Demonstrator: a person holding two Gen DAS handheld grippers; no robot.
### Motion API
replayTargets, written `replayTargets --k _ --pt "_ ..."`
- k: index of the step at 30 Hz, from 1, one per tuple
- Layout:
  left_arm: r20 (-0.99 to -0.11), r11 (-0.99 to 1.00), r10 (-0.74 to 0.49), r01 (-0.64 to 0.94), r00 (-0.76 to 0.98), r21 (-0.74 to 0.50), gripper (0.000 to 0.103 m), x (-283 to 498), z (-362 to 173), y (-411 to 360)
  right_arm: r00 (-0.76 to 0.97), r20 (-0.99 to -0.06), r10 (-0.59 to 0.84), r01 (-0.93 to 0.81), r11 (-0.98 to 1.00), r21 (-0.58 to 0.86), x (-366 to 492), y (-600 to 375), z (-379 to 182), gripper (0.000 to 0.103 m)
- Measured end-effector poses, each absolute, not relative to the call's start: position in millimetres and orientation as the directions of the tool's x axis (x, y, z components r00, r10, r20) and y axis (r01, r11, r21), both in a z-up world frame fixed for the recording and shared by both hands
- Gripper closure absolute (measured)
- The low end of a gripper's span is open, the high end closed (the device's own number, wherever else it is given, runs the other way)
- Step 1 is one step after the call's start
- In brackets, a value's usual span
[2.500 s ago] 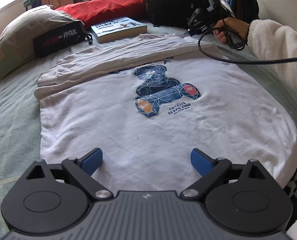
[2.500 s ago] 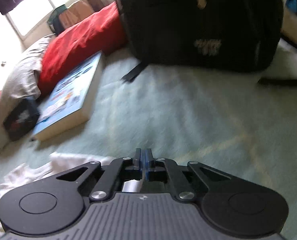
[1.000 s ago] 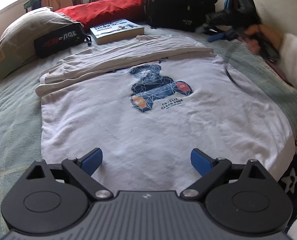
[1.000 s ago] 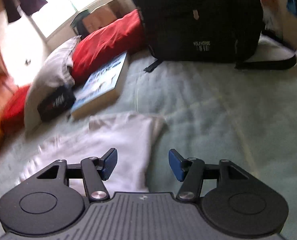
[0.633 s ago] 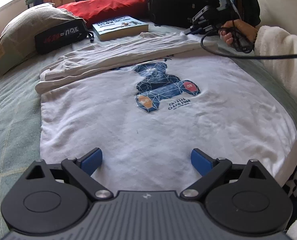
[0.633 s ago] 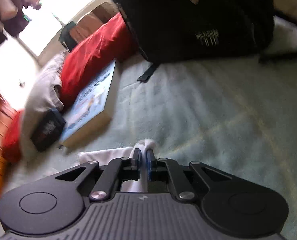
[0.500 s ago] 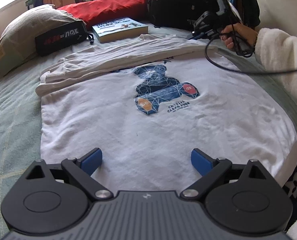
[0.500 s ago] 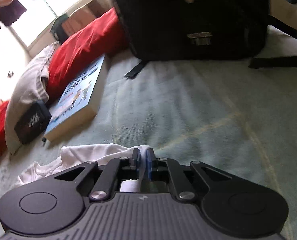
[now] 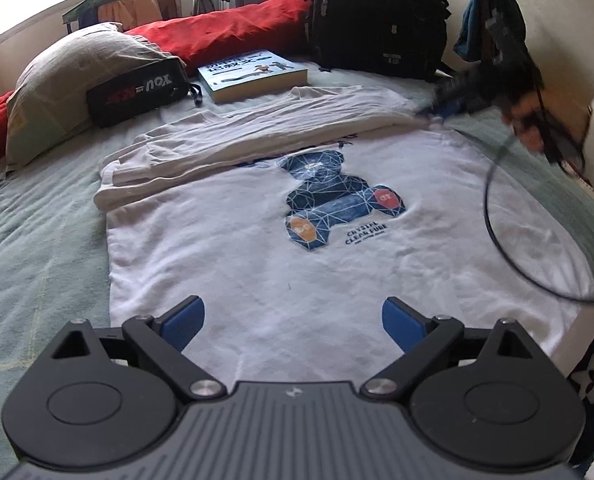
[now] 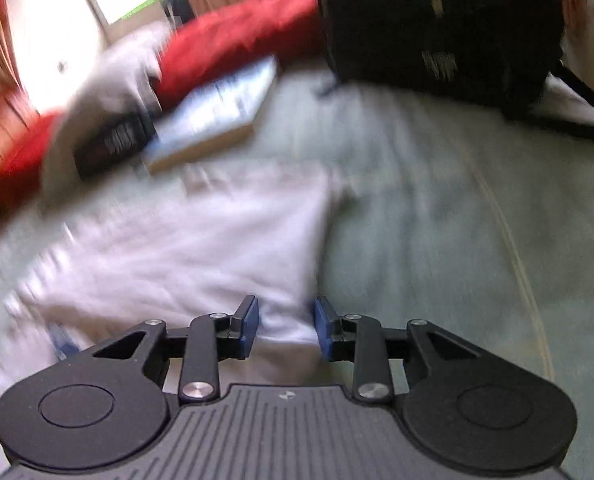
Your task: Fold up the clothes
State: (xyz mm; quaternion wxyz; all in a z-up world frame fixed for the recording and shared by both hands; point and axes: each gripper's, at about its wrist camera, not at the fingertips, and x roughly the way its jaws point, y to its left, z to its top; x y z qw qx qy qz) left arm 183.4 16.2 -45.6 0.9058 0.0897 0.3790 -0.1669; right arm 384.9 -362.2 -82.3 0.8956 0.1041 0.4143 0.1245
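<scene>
Folding the white T-shirt (image 9: 257,248) lengthwise: your right claw (image 10: 284,326), part-open over its folded edge; left claw (image 9: 293,322) gapes wide, empty, hem beneath.

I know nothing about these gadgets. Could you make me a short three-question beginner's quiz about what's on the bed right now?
1. True or false: the left gripper is open above the white T-shirt.
2. What lies between the black pouch and the black backpack? A) a book B) a shoe C) a mug
3. Fill in: the shirt's far edge is folded over toward its printed ____.

Key
1. True.
2. A, the book.
3. Bear.
</scene>
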Motion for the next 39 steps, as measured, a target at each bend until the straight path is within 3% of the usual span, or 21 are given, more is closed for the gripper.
replayTargets --k 6,10,15,21,27,31,35,39 --pt "-0.718 0.923 -0.194 0.372 0.669 0.097 0.008 190.6 -40.4 23.6 0.697 -0.669 0.256 -0.180 0.967 0.182 360.7 -353.4 -51.6 0.068" --pt "-0.686 0.911 -0.197 0.389 0.701 0.136 0.008 211.3 -28.6 28.3 0.723 -0.619 0.307 -0.273 0.950 0.153 369.7 -325.8 -36.1 0.065" --pt "-0.626 0.914 -0.201 0.374 0.754 0.157 0.008 269.0 -19.8 32.2 0.680 -0.683 0.267 -0.282 0.955 0.092 387.1 -303.8 -69.8 0.062" --pt "-0.554 0.925 -0.210 0.348 0.805 0.155 0.007 349.6 -15.9 35.4 0.709 -0.645 0.287 -0.293 0.951 0.100 370.8 -310.3 -81.4 0.057" --pt "-0.668 0.955 -0.233 0.296 0.707 -0.018 0.009 424.2 -71.3 46.4 0.716 -0.636 0.289 -0.315 0.946 0.076 365.5 -309.4 -85.2 0.054" --pt "-0.638 0.935 -0.261 0.353 0.725 0.020 0.008 405.4 -85.3 61.8 0.726 -0.632 0.271 -0.353 0.936 -0.004 354.7 -305.6 -88.4 0.052" --pt "-0.661 0.938 -0.204 0.338 0.722 0.080 0.008 402.2 -67.8 58.1 0.696 -0.669 0.261 -0.334 0.942 0.020 361.1 -303.6 -71.5 0.048" --pt "-0.636 0.922 -0.276 0.384 0.720 0.035 0.008 414.5 -45.4 35.6 0.714 -0.626 0.313 -0.352 0.934 0.066 371.8 -283.9 -41.5 0.043"
